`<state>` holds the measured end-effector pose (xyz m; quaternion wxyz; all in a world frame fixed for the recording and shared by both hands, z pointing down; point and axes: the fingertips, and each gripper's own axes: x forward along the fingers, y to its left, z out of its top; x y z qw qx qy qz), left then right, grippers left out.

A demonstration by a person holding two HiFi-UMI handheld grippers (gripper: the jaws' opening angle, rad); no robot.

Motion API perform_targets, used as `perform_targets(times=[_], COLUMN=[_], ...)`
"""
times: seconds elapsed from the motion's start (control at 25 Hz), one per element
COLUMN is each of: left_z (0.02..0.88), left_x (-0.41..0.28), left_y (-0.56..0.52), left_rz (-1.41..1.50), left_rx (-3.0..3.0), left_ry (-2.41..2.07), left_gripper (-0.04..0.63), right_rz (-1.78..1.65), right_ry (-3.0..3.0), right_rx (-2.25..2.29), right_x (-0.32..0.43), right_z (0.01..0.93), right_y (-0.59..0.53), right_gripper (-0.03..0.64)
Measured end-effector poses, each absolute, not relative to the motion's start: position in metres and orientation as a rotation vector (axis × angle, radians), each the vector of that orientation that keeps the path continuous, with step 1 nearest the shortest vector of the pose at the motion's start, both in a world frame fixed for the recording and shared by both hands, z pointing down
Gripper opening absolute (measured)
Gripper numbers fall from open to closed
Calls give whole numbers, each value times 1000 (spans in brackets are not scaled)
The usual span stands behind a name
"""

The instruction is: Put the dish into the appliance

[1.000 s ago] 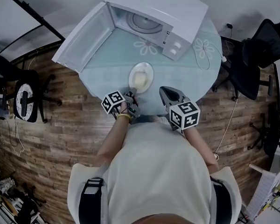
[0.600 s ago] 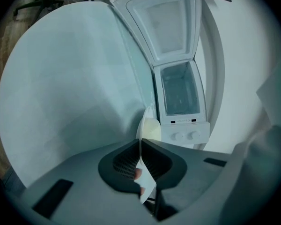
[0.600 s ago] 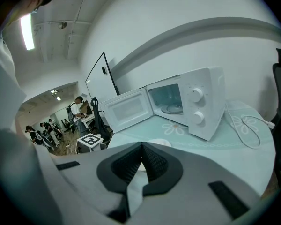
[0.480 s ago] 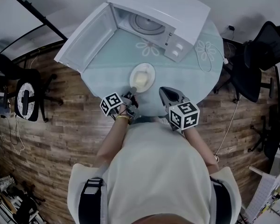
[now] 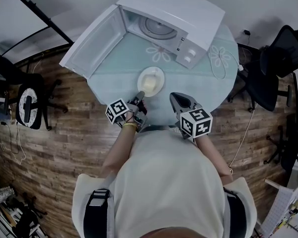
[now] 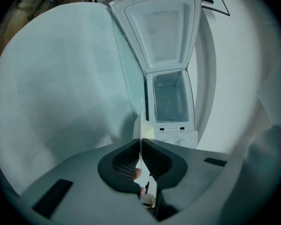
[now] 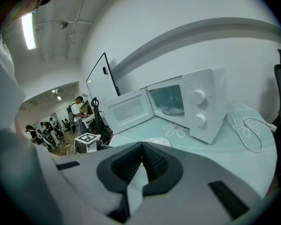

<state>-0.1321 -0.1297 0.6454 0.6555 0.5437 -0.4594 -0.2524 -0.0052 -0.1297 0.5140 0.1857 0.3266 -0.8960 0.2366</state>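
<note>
The left tool (image 5: 139, 97) is clamped narrow on the near rim of the white plate (image 5: 151, 79). The plate lies on the round counter (image 5: 114, 66), in front of the microwave (image 5: 174, 14) with its door swung open. The right tool (image 5: 174, 96) hangs just beside the plate, jaws together, empty
</note>
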Motion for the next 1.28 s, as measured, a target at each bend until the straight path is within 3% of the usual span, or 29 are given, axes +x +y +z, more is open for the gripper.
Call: perform_targets(times=[1.28], left_z=[581], left_x=[-162], left_y=[-274], left_rz=[-724], left_rx=[1347], left_ry=[-964], left_gripper=[28], right_rz=[681], right_ry=[-2475], right_rx=[997], right_x=[2], right_z=[522], right_y=[-172], right_gripper=[6])
